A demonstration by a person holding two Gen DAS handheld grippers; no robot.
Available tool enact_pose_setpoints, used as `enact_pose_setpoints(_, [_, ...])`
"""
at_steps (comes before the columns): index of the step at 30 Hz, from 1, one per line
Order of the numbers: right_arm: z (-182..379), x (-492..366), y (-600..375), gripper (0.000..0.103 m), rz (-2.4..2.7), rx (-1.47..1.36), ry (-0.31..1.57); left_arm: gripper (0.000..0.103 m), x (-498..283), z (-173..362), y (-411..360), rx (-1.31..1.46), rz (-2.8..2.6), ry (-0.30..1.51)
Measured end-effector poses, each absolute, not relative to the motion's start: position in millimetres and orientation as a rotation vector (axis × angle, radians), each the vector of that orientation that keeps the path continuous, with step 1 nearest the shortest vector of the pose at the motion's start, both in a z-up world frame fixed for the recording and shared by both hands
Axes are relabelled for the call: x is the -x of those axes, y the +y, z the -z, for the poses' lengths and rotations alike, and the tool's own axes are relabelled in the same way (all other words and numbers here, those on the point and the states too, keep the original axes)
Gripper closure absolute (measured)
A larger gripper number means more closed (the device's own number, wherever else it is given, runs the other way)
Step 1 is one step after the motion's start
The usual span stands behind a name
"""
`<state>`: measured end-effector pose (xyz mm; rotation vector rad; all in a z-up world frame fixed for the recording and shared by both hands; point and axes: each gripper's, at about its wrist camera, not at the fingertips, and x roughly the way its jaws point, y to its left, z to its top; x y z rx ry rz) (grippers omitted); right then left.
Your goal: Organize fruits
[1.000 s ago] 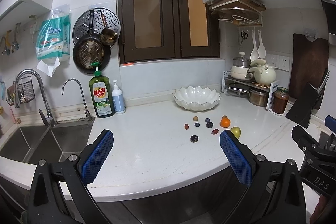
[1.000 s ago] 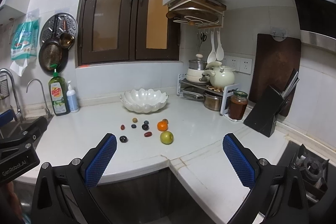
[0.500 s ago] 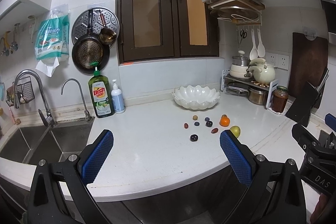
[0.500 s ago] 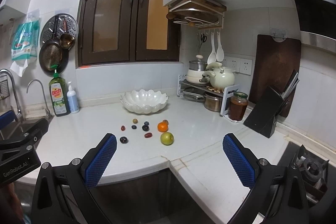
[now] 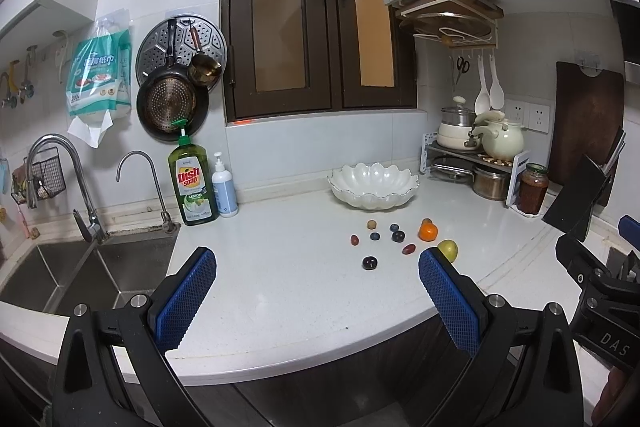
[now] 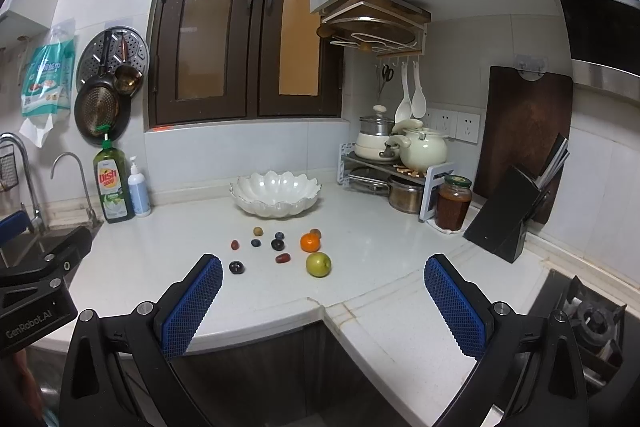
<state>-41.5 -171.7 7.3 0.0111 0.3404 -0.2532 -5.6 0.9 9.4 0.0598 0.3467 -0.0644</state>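
A: How are the two tools held?

B: The left tool (image 5: 316,291) is held with its blue pads spread wide and nothing between them, above the front edge of the tabletop (image 5: 280,291). The right tool (image 6: 323,297) is likewise spread wide and empty, over the front corner of the tabletop where two slabs meet.

A: And where is the fruit found?

B: It is scattered loose on the tabletop, in front of the white scalloped bowl (image 6: 275,194), which stands near the back edge. A green apple (image 6: 318,264) lies nearest the front, with an orange (image 6: 310,242) just behind it. To their left, small dark fruits (image 6: 277,244) and reddish ones are spread apart (the kinds cannot be told at this size). A dark round one (image 6: 236,267) lies furthest forward on the left of the group.

A: Is anything seen inside the bowl?

B: Its inside cannot be made out fully from these views.

A: What else is noted?

B: A dish soap bottle (image 5: 193,183) stands at the back edge, beside the sink (image 5: 80,275).
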Motion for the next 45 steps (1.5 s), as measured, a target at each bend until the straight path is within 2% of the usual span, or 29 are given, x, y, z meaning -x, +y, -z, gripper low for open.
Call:
enact_pose_setpoints(33, [-6.5,41.6,-173.5,0.001,0.255,-0.011,0.345,0.0,1.8,-8.8,-4.3,-0.069,0.073,0.355])
enact_pose_setpoints(45, [14.5,12.8,-203.2,0.001,0.225,-0.07,0.478,0.0,-19.1,10.4,-22.7,-0.059,0.079,0.452])
